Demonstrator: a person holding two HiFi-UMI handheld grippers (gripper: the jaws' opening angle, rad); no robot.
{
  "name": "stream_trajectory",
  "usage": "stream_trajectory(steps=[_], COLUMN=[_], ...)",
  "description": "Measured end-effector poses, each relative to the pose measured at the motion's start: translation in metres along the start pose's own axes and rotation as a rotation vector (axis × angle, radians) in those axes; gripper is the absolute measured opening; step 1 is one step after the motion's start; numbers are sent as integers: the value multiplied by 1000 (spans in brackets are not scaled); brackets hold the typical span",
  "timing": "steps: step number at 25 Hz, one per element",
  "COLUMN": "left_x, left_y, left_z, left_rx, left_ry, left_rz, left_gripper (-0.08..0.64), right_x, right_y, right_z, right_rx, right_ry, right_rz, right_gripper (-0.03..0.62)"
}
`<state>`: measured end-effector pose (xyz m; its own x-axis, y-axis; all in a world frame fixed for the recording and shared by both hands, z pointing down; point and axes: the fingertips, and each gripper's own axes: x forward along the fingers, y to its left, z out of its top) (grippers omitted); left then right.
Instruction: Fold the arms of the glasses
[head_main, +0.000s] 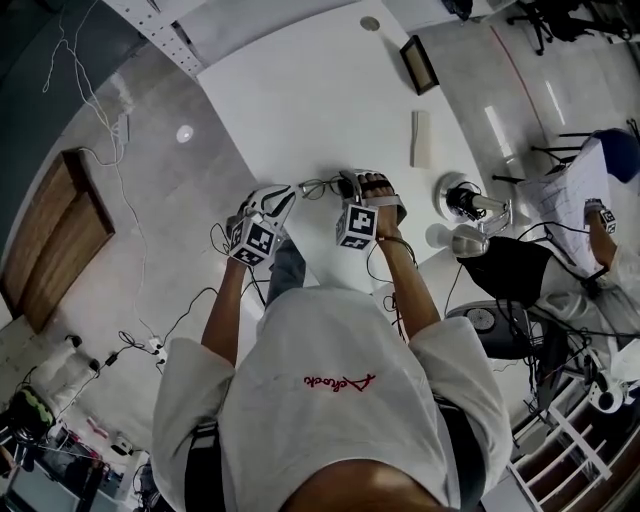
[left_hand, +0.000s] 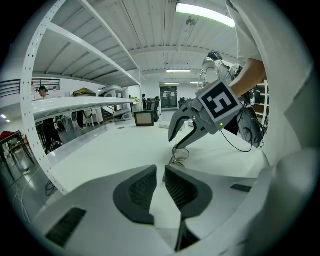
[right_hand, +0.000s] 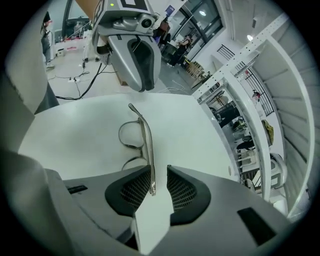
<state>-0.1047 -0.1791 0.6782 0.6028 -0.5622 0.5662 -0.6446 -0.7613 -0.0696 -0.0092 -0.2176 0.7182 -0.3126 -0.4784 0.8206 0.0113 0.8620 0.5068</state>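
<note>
Thin-framed glasses (head_main: 318, 186) lie on the white table (head_main: 300, 100) between my two grippers. In the right gripper view the glasses (right_hand: 137, 135) rest lenses to the left, and one arm runs straight back between the pads of my right gripper (right_hand: 159, 172). That arm lies close to the left pad, with a clear gap to the right pad, so the jaws stand open. My left gripper (left_hand: 161, 172) hovers just short of the glasses (left_hand: 178, 161), its pads a narrow gap apart with nothing between them. It faces the right gripper (left_hand: 180, 135).
Farther back on the table are a white block (head_main: 421, 138), a dark framed panel (head_main: 418, 63) and a small round disc (head_main: 370, 23). A metal device (head_main: 465, 205) stands at the table's right edge. A seated person (head_main: 590, 190) is at far right. Cables trail on the floor.
</note>
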Motion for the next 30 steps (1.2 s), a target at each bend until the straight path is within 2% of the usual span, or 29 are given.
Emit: stream_trajectory(steps=[8,11,16,20,22,27,30], left_x=[-5,-5,-4,-3,-4,-11,-15], left_y=[-9,-13,-16,-18,-19,-22,-27], left_z=[9,12,17,27,33,44,48], left_rx=[23,26,34,52,65,102,117], left_ry=[-19,-26,-36,-48,-57,-83,-96], left_rz=[-6,-7,-6,-11,-17,-37,-62], left_gripper=[80,80,80,80,80,56,30], right_x=[-15,-23,-28,-34,-39,-53,-64], right_y=[6,10,8,5,3,7,11], right_z=[8,13,12,10,11,16,20], right_rx=[26,75,107,103,103,156,258], right_ry=[-29,-72,-77,-66,-64,-58,-79], right_rz=[47,74,52,16,-15,-43,-66], right_gripper=[107,120,132,115,5,3,3])
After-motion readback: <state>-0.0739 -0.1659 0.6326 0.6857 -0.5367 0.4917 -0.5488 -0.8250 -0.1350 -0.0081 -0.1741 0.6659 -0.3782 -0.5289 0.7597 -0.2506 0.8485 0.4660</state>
